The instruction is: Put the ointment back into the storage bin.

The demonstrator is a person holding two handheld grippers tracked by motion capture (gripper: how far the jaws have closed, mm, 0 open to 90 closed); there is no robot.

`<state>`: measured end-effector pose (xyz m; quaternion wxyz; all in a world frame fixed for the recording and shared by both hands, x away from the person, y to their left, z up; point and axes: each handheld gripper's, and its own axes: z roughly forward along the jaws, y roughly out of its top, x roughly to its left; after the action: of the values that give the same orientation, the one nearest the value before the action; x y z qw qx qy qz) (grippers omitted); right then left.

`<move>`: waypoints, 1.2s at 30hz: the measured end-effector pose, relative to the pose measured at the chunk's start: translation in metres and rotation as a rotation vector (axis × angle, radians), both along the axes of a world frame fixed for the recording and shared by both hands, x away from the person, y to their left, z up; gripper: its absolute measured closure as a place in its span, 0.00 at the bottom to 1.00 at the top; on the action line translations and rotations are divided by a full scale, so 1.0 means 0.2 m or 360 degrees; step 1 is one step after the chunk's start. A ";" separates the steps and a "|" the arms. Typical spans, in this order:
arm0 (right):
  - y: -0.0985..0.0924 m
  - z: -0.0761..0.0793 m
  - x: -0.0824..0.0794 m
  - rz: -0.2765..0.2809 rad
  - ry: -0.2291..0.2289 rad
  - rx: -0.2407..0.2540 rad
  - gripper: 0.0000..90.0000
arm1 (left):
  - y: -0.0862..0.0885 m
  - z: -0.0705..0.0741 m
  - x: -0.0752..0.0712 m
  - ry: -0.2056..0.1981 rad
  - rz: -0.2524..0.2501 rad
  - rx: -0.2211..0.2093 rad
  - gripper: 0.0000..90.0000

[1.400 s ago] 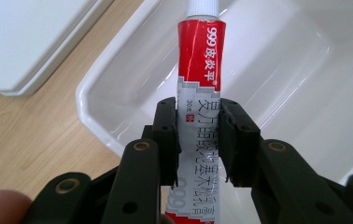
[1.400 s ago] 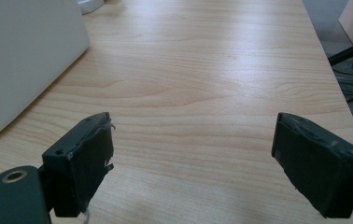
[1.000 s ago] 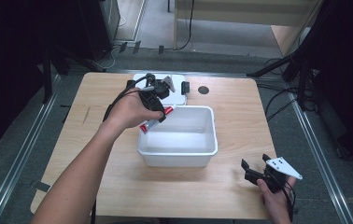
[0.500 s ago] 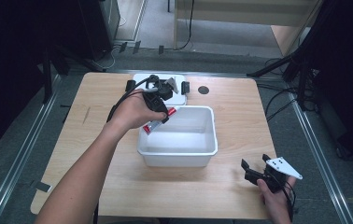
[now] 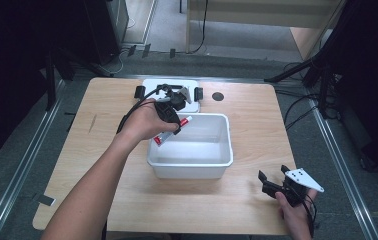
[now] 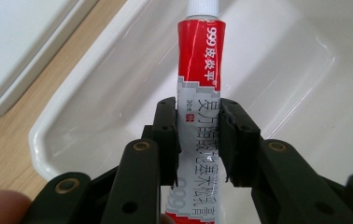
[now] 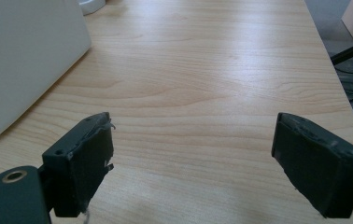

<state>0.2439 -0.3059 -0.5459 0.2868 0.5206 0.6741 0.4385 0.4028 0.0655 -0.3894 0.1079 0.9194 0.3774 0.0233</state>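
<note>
Left tool (image 6: 198,140): jaws were clamped on a red-and-white ointment tube (image 6: 198,107), gripping its white printed lower half; in the high view the tool (image 5: 177,111) sat over the bin's rear-left corner.
Ointment tube: white cap pointed away from the tool in the left gripper view; red upper band with "999" print; in the high view the tube (image 5: 169,131) lay tilted across the bin's left rim, held above the bin's inside.
Left hand (image 5: 144,120): wrapped around the left tool, forearm came in from the bottom left.
Right tool (image 7: 193,163): jaws were wide apart, nothing between them, low over bare wood; in the high view it (image 5: 276,181) was near the table's front-right corner, well apart from the bin.
Right hand (image 5: 294,215): held the right tool at the front edge.
Bin (image 5: 222,162): white plastic, rectangular, mid-table.
White tray (image 5: 152,86): just behind the bin, at the far edge.
Table (image 5: 257,120): light wood, dark round hole near the far edge.
</note>
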 end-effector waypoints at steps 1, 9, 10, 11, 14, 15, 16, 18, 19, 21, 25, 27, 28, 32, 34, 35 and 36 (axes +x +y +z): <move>0.00 0.00 0.00 -0.0001 0.0001 0.0002 0.14 | 0.00 -0.01 0.00 0.0000 -0.0002 0.0000 0.79; 0.00 0.00 0.00 0.0000 0.0001 0.0000 0.14 | -0.01 -0.07 0.01 0.0032 0.0004 0.0013 0.79; 0.00 0.00 0.00 0.0001 0.0001 0.0000 0.14 | -0.01 -0.08 0.01 0.0026 0.0010 0.0003 0.79; 0.00 0.00 0.00 0.0001 0.0001 0.0001 0.14 | -0.01 -0.09 0.02 0.0034 0.0005 0.0014 0.79; 0.00 0.00 0.00 0.0001 0.0001 0.0001 0.14 | -0.02 -0.12 0.02 0.0047 0.0002 0.0031 0.79; 0.00 0.00 0.00 0.0001 0.0001 0.0001 0.14 | -0.02 -0.13 0.02 0.0042 0.0014 0.0028 0.79; 0.00 0.00 0.00 0.0001 0.0001 0.0001 0.14 | -0.02 -0.14 0.02 0.0046 0.0006 0.0035 0.79; 0.00 0.00 0.00 0.0001 0.0002 0.0001 0.14 | -0.03 -0.16 0.02 0.0039 -0.0013 0.0057 0.79; 0.00 0.00 0.00 0.0001 0.0001 0.0001 0.14 | -0.03 -0.17 0.02 0.0038 0.0001 0.0052 0.79; 0.00 0.00 0.00 0.0001 0.0001 0.0002 0.14 | -0.04 -0.19 0.03 0.0042 -0.0025 0.0079 0.79; 0.00 0.00 0.00 0.0002 0.0001 0.0005 0.14 | -0.05 -0.22 0.02 0.0032 -0.0002 0.0077 0.79; 0.00 0.00 0.00 0.0001 0.0001 0.0006 0.14 | -0.05 -0.24 0.03 0.0028 -0.0029 0.0088 0.79; 0.00 0.00 0.00 0.0001 0.0002 0.0006 0.14 | -0.05 -0.24 0.03 0.0028 -0.0029 0.0088 0.79; 0.00 0.00 0.00 0.0002 0.0001 0.0006 0.14 | -0.05 -0.27 0.03 0.0035 -0.0022 0.0075 0.79; 0.00 0.00 0.00 0.0002 0.0001 0.0006 0.14 | -0.06 -0.28 0.03 0.0058 -0.0036 0.0088 0.79; 0.00 0.00 0.00 0.0001 0.0002 0.0005 0.14 | -0.07 -0.30 0.02 0.0058 -0.0026 0.0089 0.79; 0.00 0.00 0.00 0.0001 0.0001 0.0005 0.14 | -0.07 -0.30 0.02 0.0058 -0.0026 0.0089 0.79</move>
<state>0.2442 -0.3059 -0.5459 0.2856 0.5210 0.6738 0.4393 0.4072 0.0522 -0.4494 0.0754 0.9254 0.3711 0.0162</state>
